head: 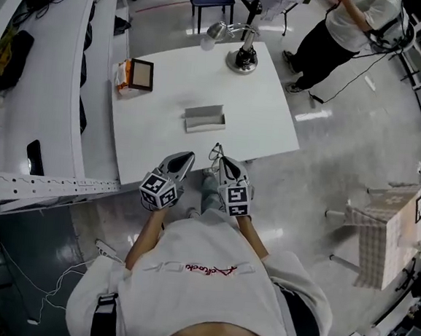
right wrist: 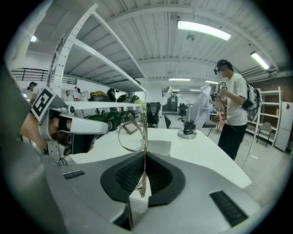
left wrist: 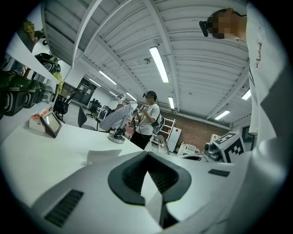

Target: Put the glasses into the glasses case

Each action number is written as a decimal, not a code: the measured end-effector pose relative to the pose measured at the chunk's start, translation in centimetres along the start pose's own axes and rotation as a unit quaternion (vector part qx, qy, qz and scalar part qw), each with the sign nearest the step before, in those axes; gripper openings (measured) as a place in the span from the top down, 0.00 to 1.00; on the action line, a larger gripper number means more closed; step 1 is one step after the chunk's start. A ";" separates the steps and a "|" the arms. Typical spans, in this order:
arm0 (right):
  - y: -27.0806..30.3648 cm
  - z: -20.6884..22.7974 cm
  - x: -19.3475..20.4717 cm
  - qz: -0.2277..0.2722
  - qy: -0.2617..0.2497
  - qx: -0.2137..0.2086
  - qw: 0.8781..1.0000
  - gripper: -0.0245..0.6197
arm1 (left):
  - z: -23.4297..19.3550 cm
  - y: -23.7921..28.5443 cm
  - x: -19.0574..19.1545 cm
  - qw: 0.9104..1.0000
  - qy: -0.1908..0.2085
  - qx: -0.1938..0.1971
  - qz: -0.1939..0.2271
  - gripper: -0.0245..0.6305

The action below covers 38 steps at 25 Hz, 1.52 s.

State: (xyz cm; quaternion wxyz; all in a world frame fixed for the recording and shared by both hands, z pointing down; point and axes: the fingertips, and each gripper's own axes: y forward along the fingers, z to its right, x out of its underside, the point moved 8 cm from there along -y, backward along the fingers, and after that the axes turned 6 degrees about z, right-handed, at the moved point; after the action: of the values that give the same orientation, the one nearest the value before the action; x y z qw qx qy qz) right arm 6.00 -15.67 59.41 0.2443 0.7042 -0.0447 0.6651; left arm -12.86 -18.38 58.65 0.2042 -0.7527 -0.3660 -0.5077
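1. The glasses (right wrist: 144, 137), thin and wire-framed, are being pinched edge-on between the closed jaws of the right gripper (right wrist: 144, 157). One lens loop is standing up above the pads. They are being carried in the air just off the near edge of the white table (head: 265, 124), not yet over the case.
2. The glasses case (head: 205, 117) is lying open near the table's middle, well ahead of the glasses. Judged: its open side is facing up so that the frame can be lowered straight in.
3. The left gripper (left wrist: 147, 154) is being held just beside the right one, jaws shut together with nothing between them. It is probably being readied to steady the case.
4. Step judged: the carry toward the case is only being begun, and insertion is not yet done.
5. Further out, a desk lamp (head: 242, 53), a picture frame (head: 141, 74) and a standing person (head: 339, 32) are being noted, all off the line to the case.
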 end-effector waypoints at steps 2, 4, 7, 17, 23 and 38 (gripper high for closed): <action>1.6 0.7 -0.7 0.000 -0.001 -0.008 1.000 0.94 | -1.0 1.2 -0.8 1.000 0.000 -0.004 0.002 0.93; 3.2 1.5 -1.6 0.002 -0.002 -0.013 1.000 0.94 | -2.0 2.4 -1.6 1.000 0.000 -0.006 0.002 0.93; 5.6 2.8 -2.6 0.002 -0.003 -0.018 1.000 0.94 | -3.6 4.3 -2.8 1.000 0.001 -0.007 0.002 0.93; 10.9 5.4 -3.1 -0.037 -0.002 -0.058 0.998 0.94 | -6.9 7.5 -4.1 0.999 -0.022 -0.045 -0.007 0.93; 13.0 5.8 -1.7 -0.070 0.003 -0.082 0.994 0.94 | -8.8 8.1 -3.5 0.997 -0.040 -0.069 -0.013 0.93; 14.4 4.5 0.6 -0.139 -0.077 -0.186 0.970 0.94 | -9.8 8.0 -2.4 0.992 -0.063 -0.111 -0.010 0.93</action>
State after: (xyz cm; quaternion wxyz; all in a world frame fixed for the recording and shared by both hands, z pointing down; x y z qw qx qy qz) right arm 4.59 -29.92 64.14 0.4568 0.6950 -0.0875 0.5484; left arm -13.37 -31.06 60.93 0.0908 -0.7978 -0.3269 -0.4983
